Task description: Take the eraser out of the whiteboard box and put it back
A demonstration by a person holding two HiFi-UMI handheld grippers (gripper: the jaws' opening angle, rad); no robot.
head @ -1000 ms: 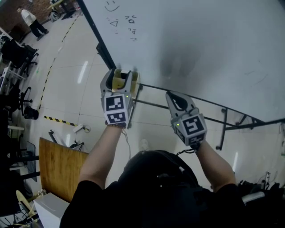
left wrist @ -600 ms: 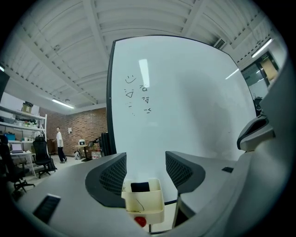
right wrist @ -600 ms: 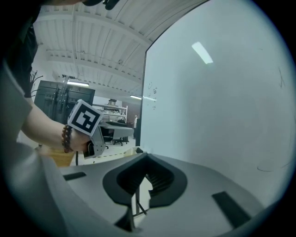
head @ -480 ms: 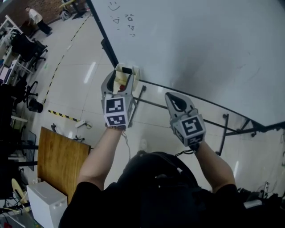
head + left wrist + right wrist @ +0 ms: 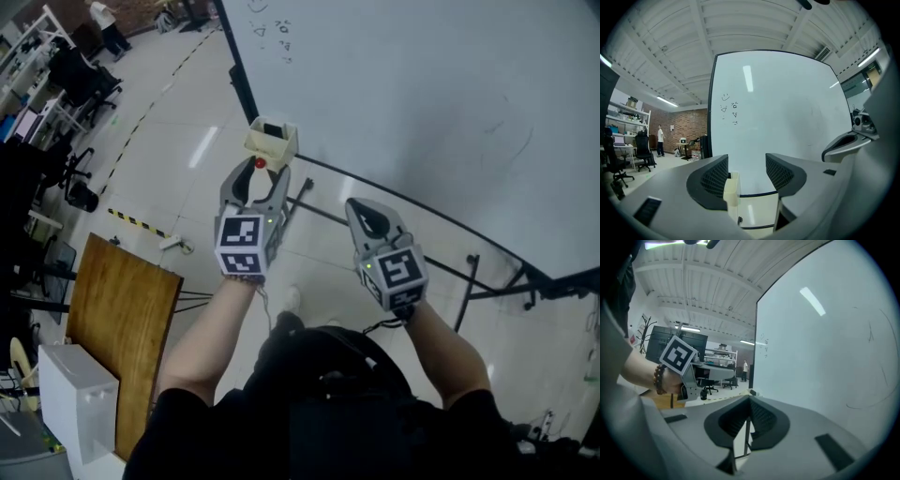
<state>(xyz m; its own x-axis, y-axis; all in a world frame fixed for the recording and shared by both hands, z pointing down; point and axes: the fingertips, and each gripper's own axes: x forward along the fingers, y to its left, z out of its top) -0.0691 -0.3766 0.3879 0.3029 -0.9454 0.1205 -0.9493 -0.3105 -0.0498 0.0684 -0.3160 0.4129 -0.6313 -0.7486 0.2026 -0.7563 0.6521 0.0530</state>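
Left claw [image 5: 259, 172]: narrower, empty, off box [image 5: 272, 142]

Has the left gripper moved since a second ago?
Yes: the left gripper pulled back from the box; its jaws, gripping nothing, just closed slightly.

No word or number can be read anywhere. The whiteboard [image 5: 797, 122] bears a hand-drawn smiley face [image 5: 725, 97], a small triangle [image 5: 723, 109] and a few scribbled characters [image 5: 735, 112] too small to make out. The cubes on the left gripper [image 5: 258, 171] and right gripper [image 5: 359, 206] carry black-and-white square markers [image 5: 242, 246] without letters.
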